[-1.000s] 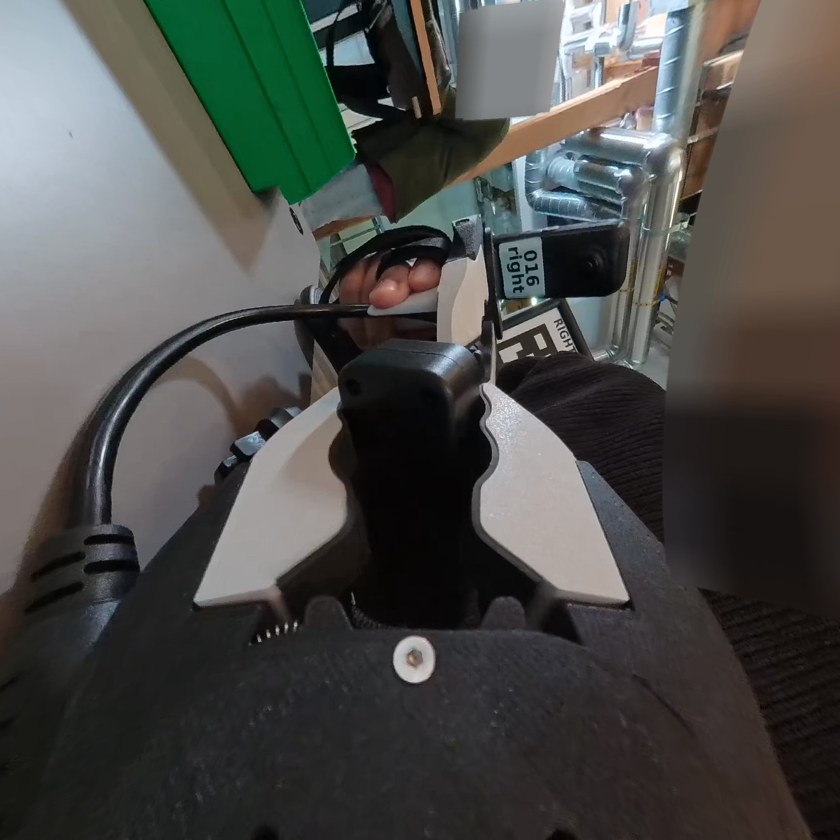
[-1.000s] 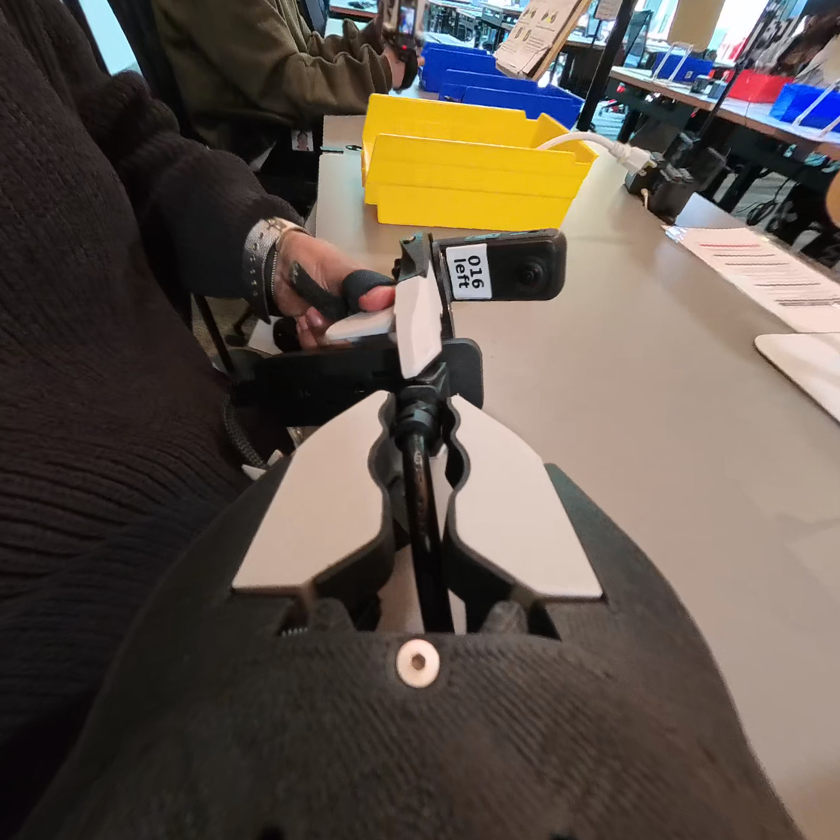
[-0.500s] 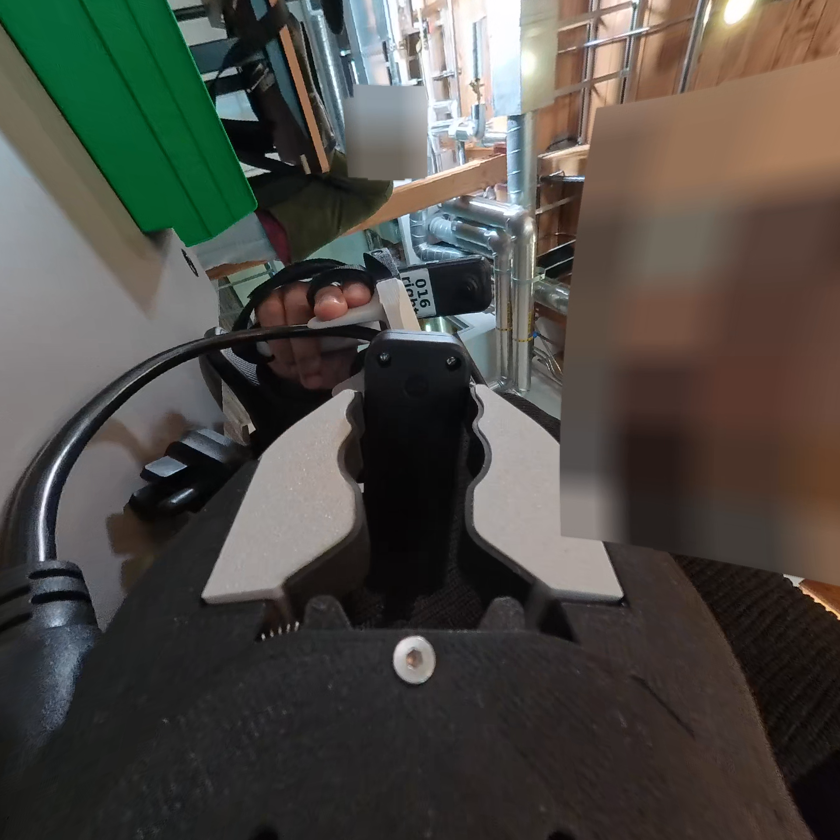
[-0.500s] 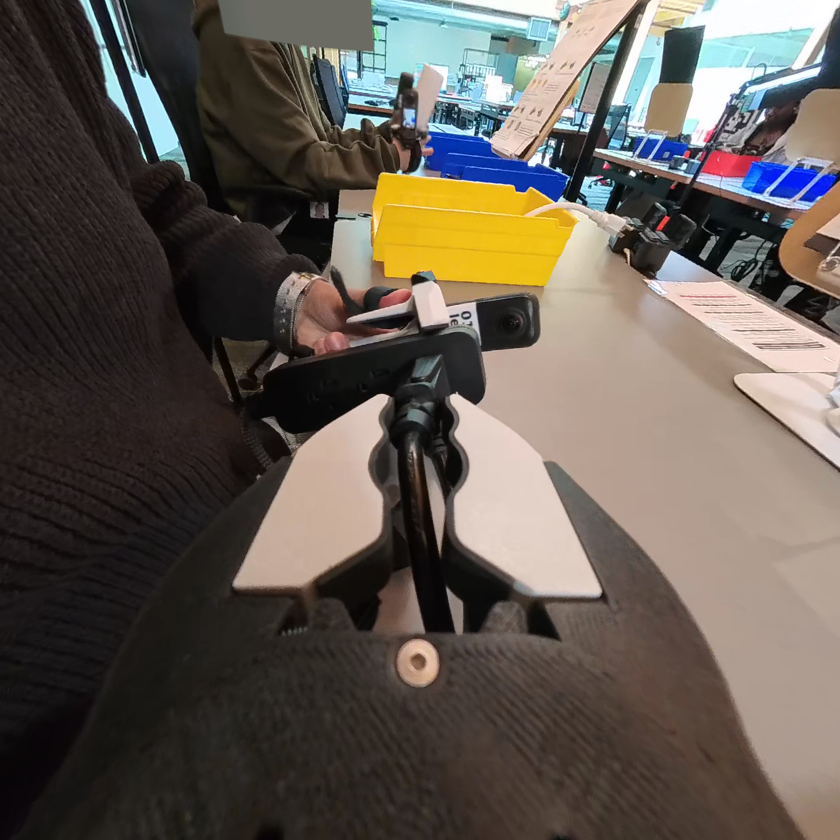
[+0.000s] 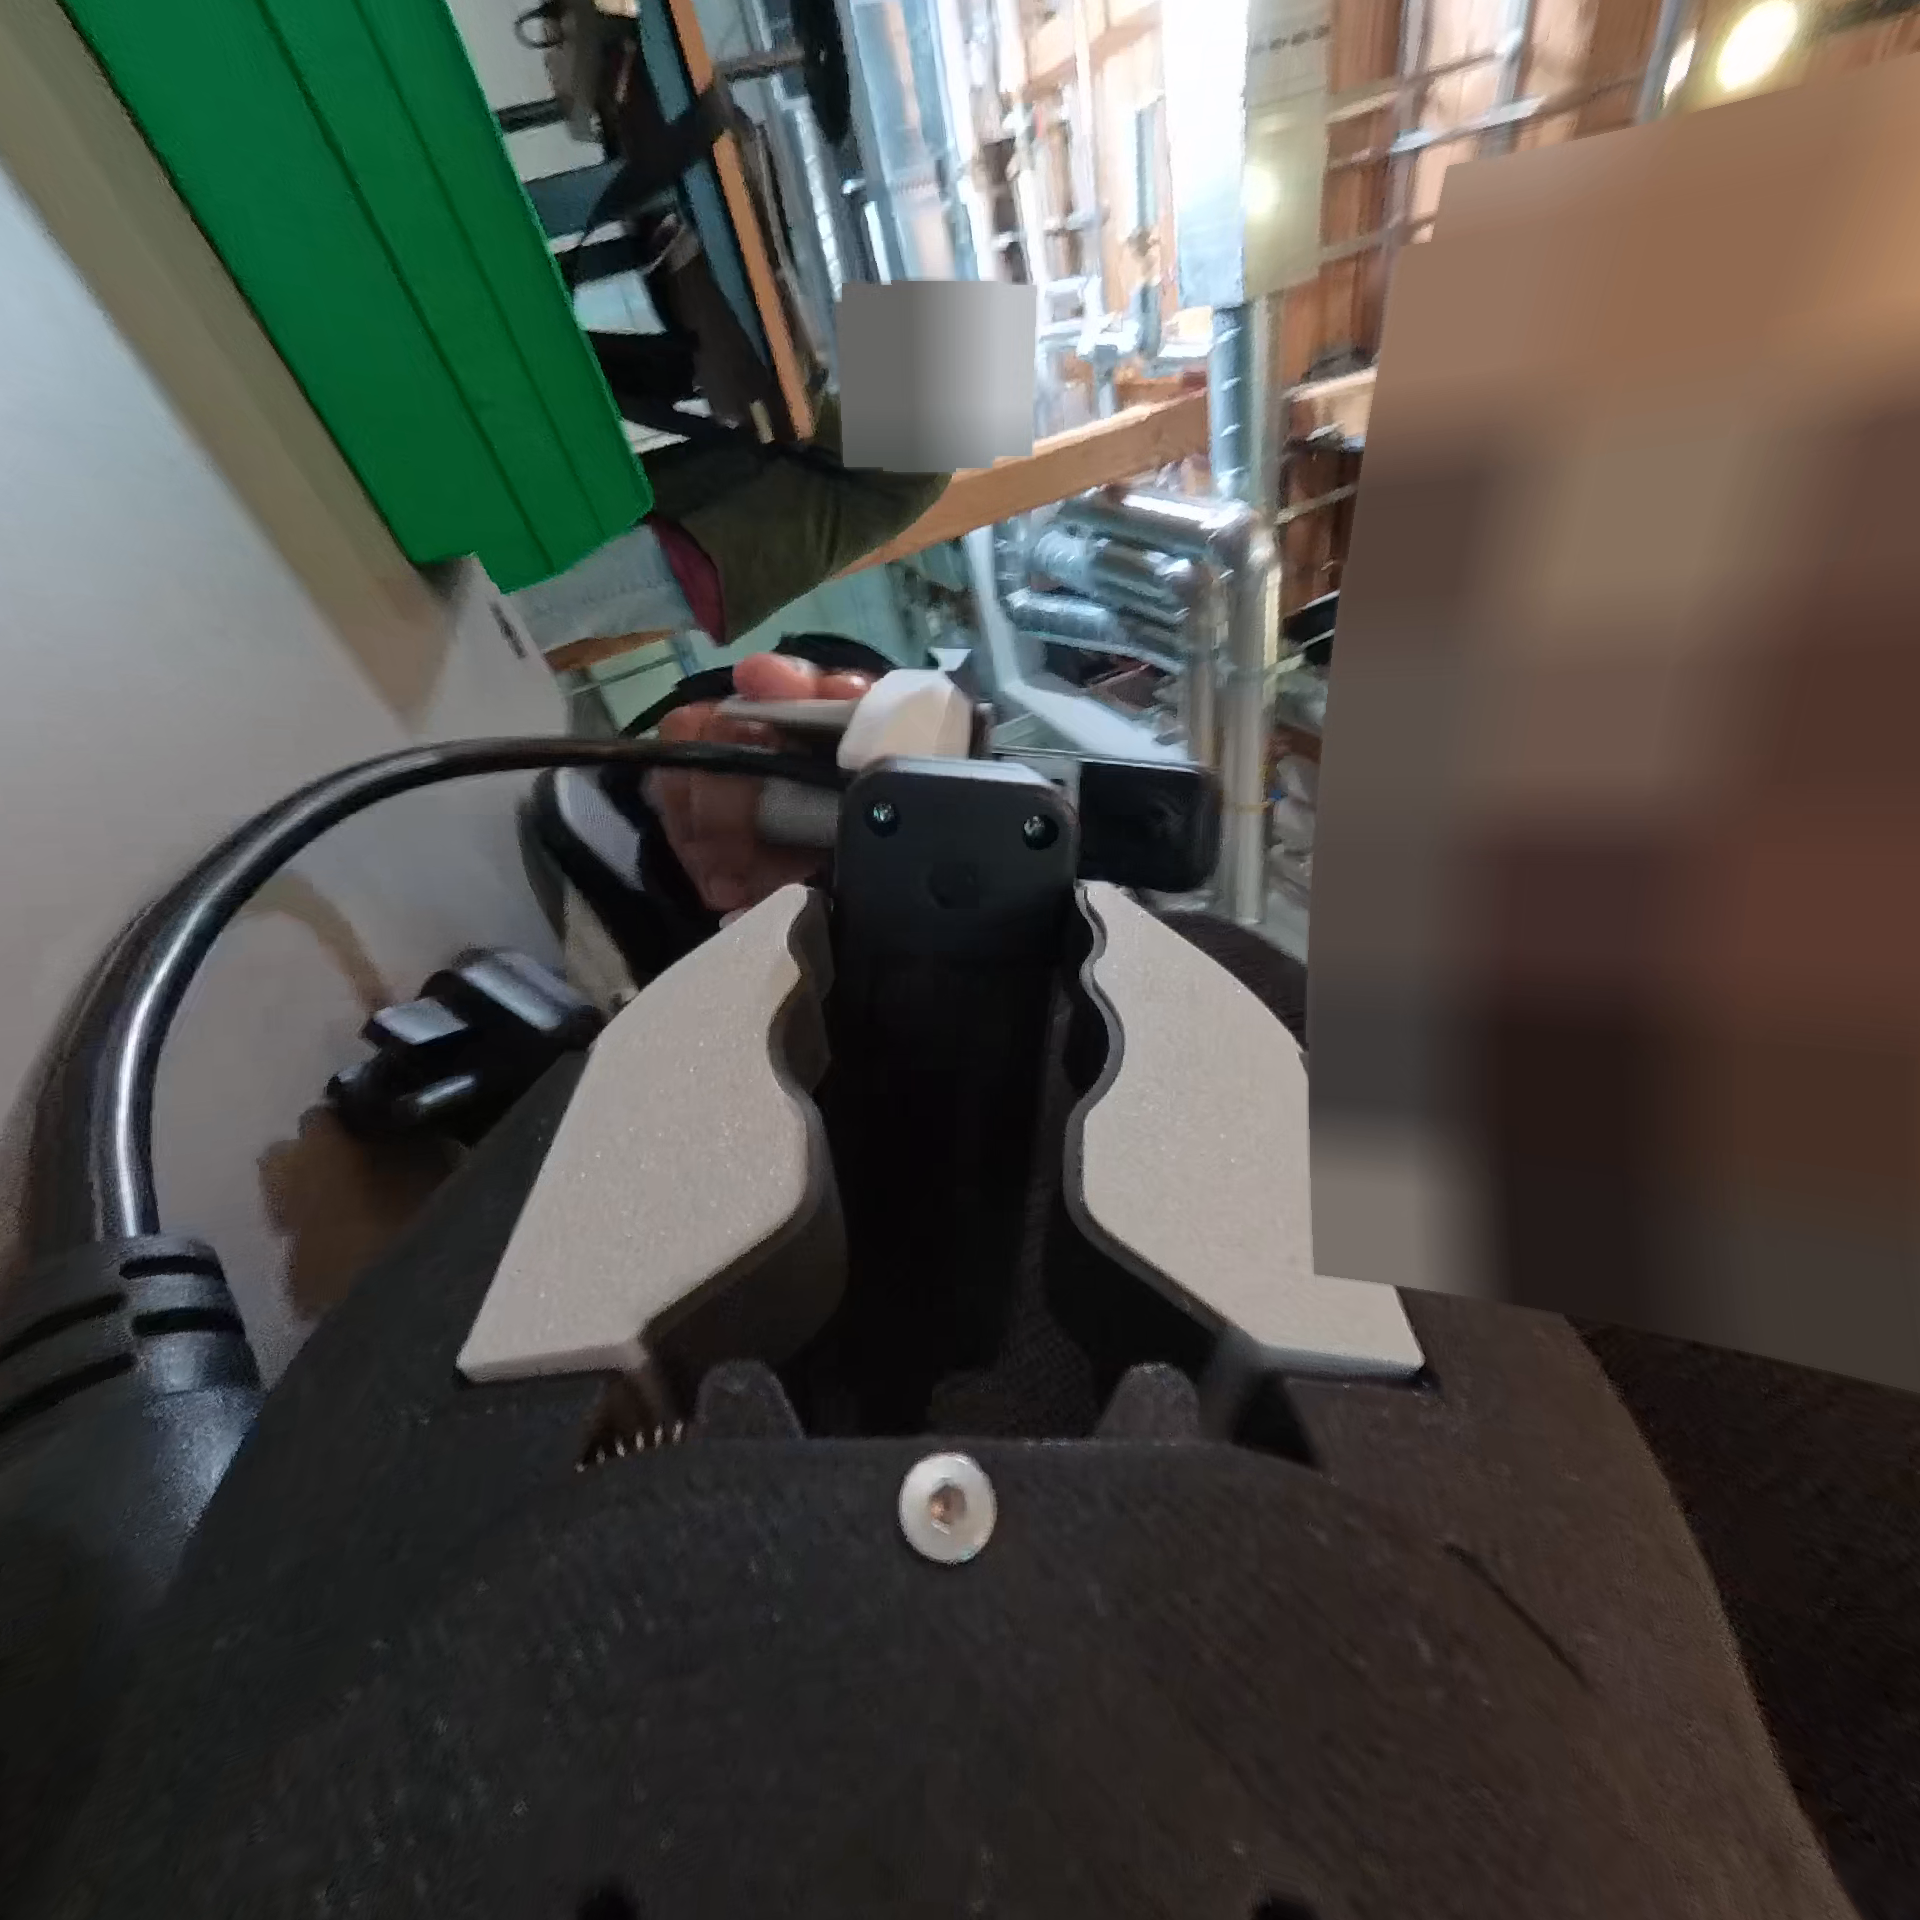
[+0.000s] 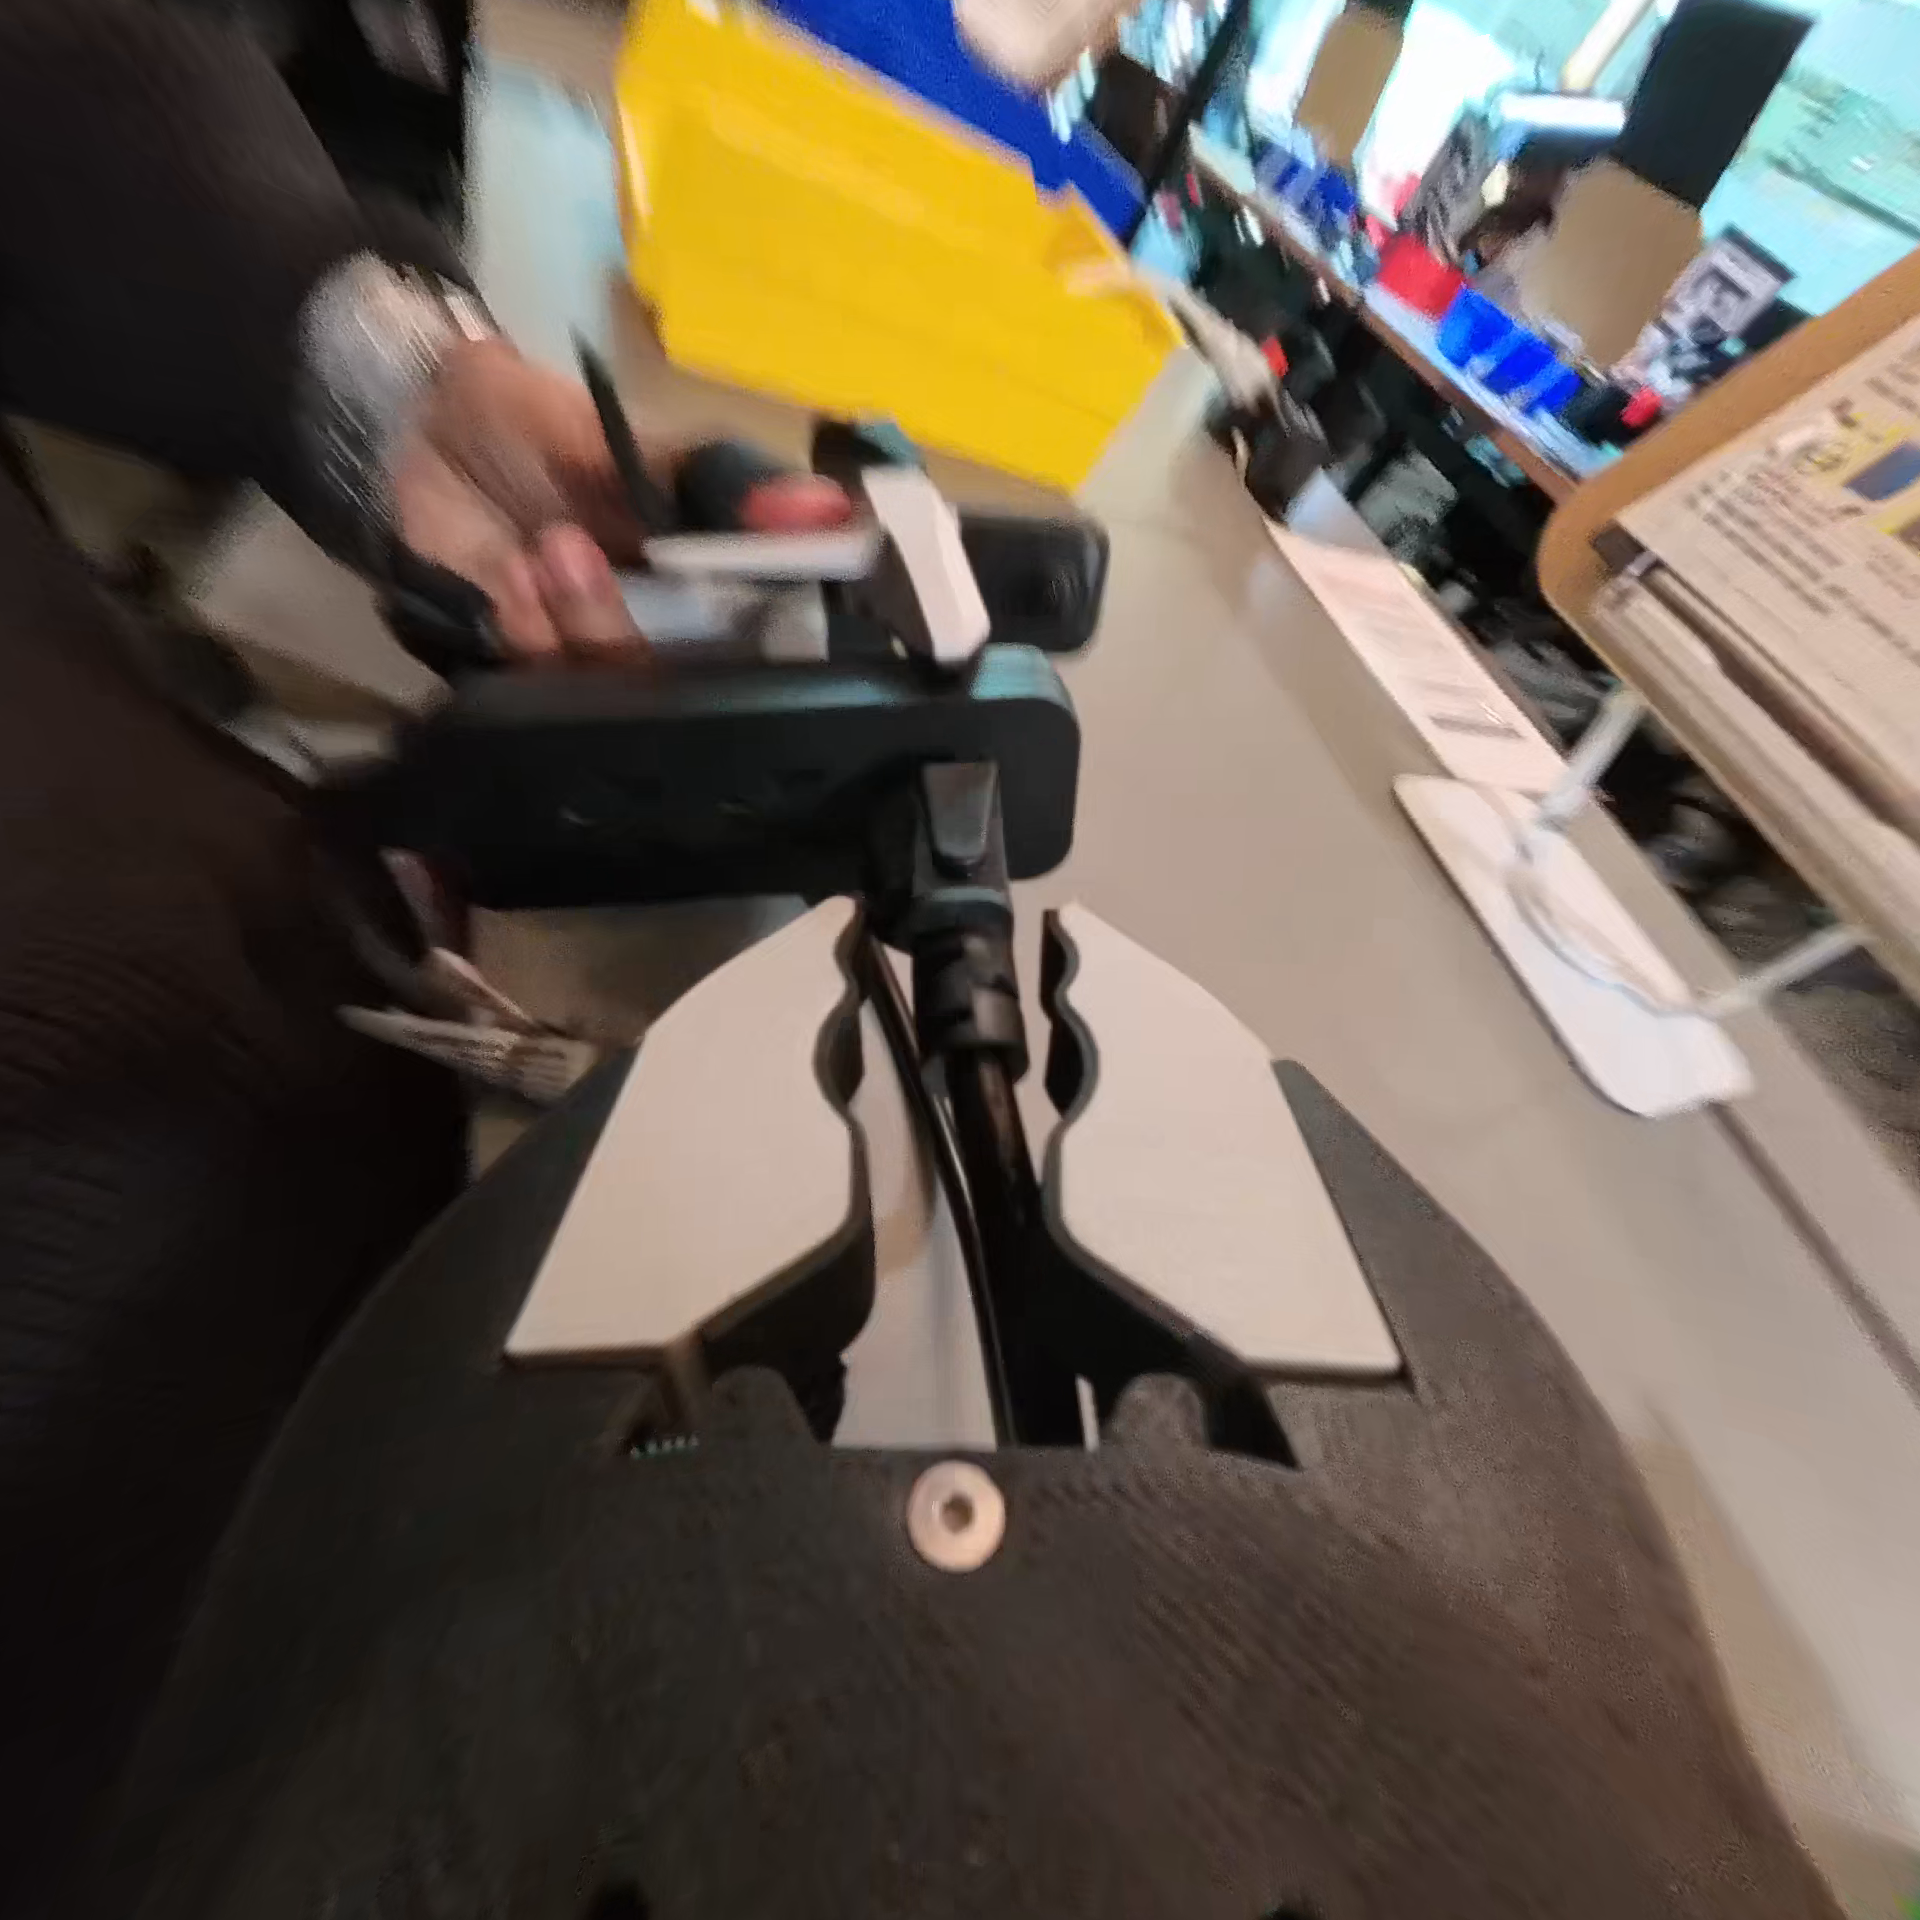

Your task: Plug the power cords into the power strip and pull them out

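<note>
My left gripper (image 5: 945,904) is shut on one end of the black power strip (image 5: 954,1039) and holds it above the table. In the right wrist view the strip (image 6: 675,790) lies crosswise, with a black plug (image 6: 961,821) seated in its near face. My right gripper (image 6: 948,920) straddles the plug's cord (image 6: 982,1122); its jaws stand slightly apart from the cord. That view is motion-blurred. The cord (image 5: 312,821) arcs over from the left. A second, loose plug (image 5: 447,1039) lies on the table to the left.
The grey table (image 6: 1247,935) holds a yellow bin (image 6: 852,260) at the back, a paper sheet (image 6: 1423,665) and a white stand base (image 6: 1558,935) to the right. A green bin (image 5: 395,312) sits beyond the loose plug. The holder's dark sleeve (image 6: 156,935) is at the left.
My right jaws have parted a little around the cord, and the right view has swung and blurred. The power strip stays clamped in my left gripper, with the plug against it.
</note>
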Available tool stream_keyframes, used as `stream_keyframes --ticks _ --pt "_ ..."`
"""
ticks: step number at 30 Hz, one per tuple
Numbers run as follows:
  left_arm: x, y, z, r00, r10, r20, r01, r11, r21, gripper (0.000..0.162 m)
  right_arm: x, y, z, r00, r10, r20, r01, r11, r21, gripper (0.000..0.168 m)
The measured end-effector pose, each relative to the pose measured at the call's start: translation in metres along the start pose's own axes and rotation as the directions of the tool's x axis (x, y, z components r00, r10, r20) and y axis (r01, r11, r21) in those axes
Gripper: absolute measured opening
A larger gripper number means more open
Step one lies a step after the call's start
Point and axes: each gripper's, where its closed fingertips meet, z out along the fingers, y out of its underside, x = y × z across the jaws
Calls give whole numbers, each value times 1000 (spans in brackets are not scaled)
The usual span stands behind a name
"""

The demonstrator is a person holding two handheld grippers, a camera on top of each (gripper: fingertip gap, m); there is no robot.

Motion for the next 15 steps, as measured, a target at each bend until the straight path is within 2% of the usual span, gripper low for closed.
stream_keyframes --ticks 1,4,15 --pt "-1 0 1 1000 20 14 -21 1000 10 45 -1 2 0 998 -53 -20 53 998 -17 29" --pt "2 -5 0 1000 20 1 -20 1000 23 45 -2 -2 1 998 -53 -28 52 998 -18 24" --pt "2 -6 -2 1000 14 -8 -13 999 37 45 1 -6 0 996 -57 -61 59 998 21 26"
